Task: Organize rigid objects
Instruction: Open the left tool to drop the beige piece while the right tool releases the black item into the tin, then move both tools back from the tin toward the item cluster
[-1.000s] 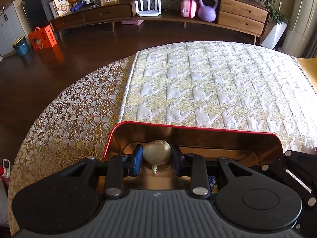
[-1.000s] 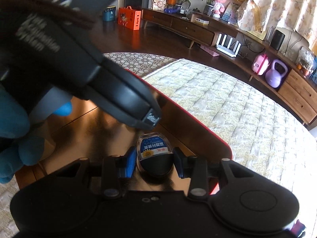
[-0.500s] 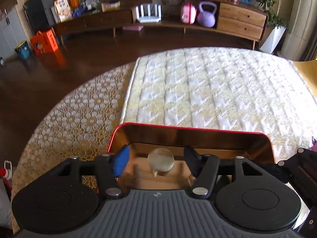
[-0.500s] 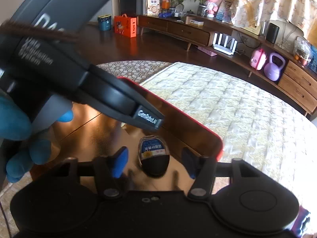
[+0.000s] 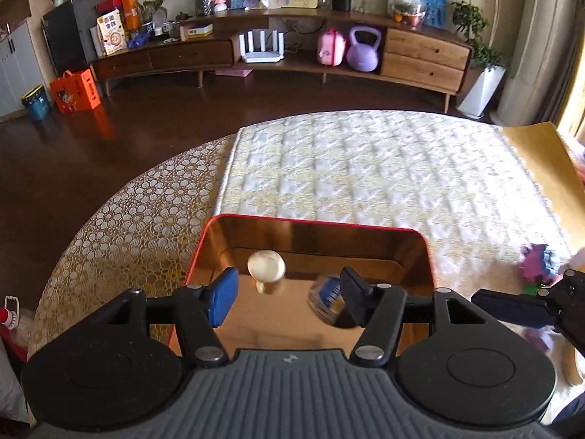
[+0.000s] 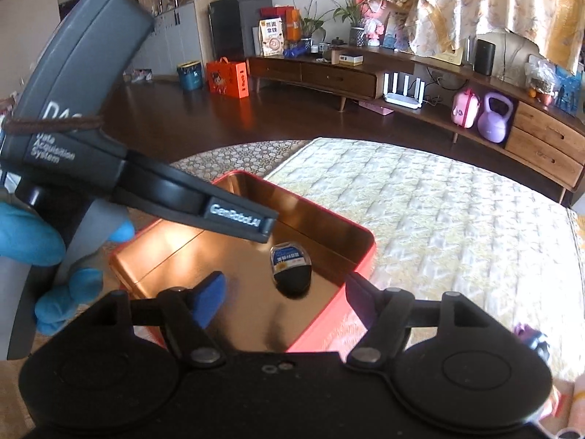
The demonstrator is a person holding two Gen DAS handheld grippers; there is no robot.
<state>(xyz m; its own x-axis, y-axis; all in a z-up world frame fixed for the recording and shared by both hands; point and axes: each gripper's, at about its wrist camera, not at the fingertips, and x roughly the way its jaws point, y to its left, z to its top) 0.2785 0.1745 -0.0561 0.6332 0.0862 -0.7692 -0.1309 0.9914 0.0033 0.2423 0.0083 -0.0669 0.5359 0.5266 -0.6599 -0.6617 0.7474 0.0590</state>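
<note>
A red tin box (image 5: 314, 224) with a shiny copper inside sits on the table; it also shows in the right wrist view (image 6: 365, 252). A small cream round object (image 5: 266, 267) lies inside it near the far wall. A black oval case with a blue label (image 6: 290, 269) lies inside too, blurred in the left wrist view (image 5: 327, 298). My left gripper (image 5: 289, 298) is open above the box. My right gripper (image 6: 285, 298) is open above the box's near corner. The left gripper's body (image 6: 109, 161) crosses the right wrist view.
The round table has a lace cloth (image 5: 120, 226) and a quilted cream mat (image 5: 384, 183). A purple toy (image 5: 537, 261) lies on the mat to the right of the box. A dark floor and a long wooden sideboard (image 5: 278, 55) lie beyond.
Both grippers opened and let go: the cream object and the black case now lie in the box. Both grippers have drawn back and up.
</note>
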